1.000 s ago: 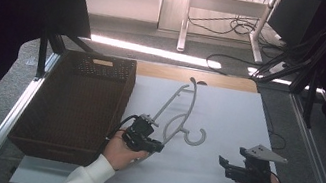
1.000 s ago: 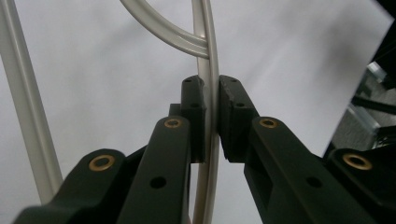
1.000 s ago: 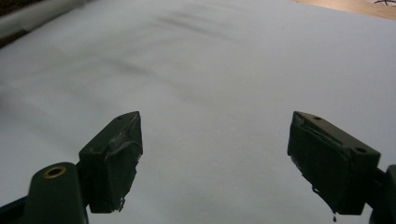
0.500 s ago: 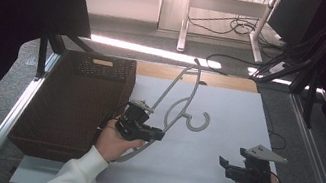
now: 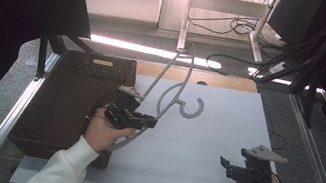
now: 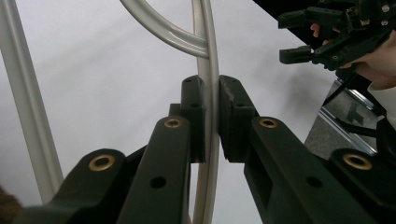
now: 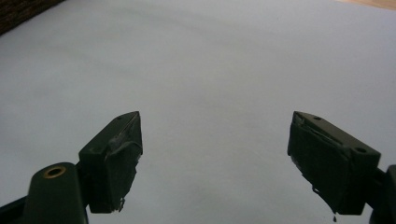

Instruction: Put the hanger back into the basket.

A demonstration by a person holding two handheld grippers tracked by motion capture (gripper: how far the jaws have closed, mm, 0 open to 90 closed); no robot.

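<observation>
In the high view the left gripper (image 5: 143, 119), held up in a raised hand beside the dark wicker basket (image 5: 68, 100), clamps the lower rail of a grey coat hanger (image 5: 178, 92) tilted clear of the white tabletop (image 5: 201, 149), while the right gripper (image 5: 229, 166) sits low near the tabletop's right edge. The left gripper view shows both jaws pressed on the hanger's thin rail (image 6: 208, 93). The right gripper view shows its jaws spread wide over bare tabletop.

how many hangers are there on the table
1. A single grey hanger is clamped in the left gripper, lifted and tilted over the white sheet beside the brown wicker basket. More could lie inside the basket; its inside can't be seen.
</observation>
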